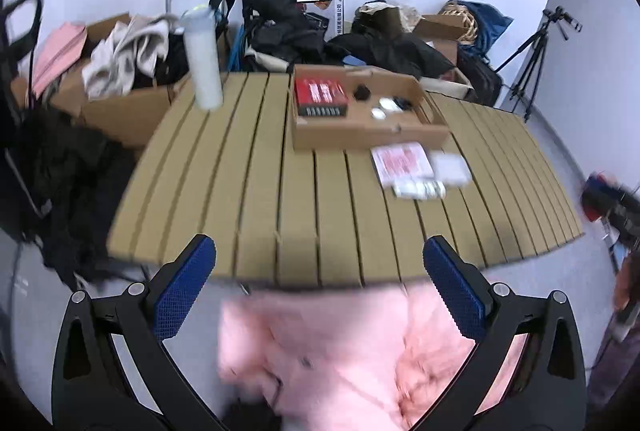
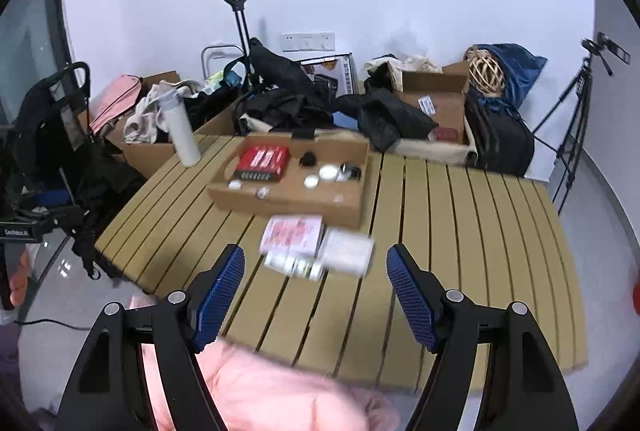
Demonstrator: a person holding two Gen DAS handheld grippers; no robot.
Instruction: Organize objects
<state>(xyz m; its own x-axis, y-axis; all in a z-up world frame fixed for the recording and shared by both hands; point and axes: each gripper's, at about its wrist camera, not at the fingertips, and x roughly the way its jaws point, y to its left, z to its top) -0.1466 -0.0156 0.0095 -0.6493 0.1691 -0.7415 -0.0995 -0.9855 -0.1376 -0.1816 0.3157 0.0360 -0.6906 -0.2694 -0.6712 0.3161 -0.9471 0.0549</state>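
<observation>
Both your tongs stand apart with nothing between the blue pads: the left gripper (image 1: 320,283) spread wide above the near edge of the tan slatted table (image 1: 248,191), the right gripper (image 2: 316,295) a little narrower over the same edge. A shallow brown cardboard tray (image 2: 288,199) sits toward the far edge of the table, holding a red-and-black box (image 2: 262,163) at its left end and several small round black and white items too small to identify. Just in front of the tray, near the table's middle, lie a pink-printed flat pack (image 2: 292,233), a white pack (image 2: 346,253) touching it, and a blurred white strip (image 2: 294,265); motion smear hides their print. A tall white bottle (image 1: 204,65) stands upright at the far left corner. Pink padded cloth (image 1: 340,359) below the near edge is cut off by the frame, and your jaws cover its sides
</observation>
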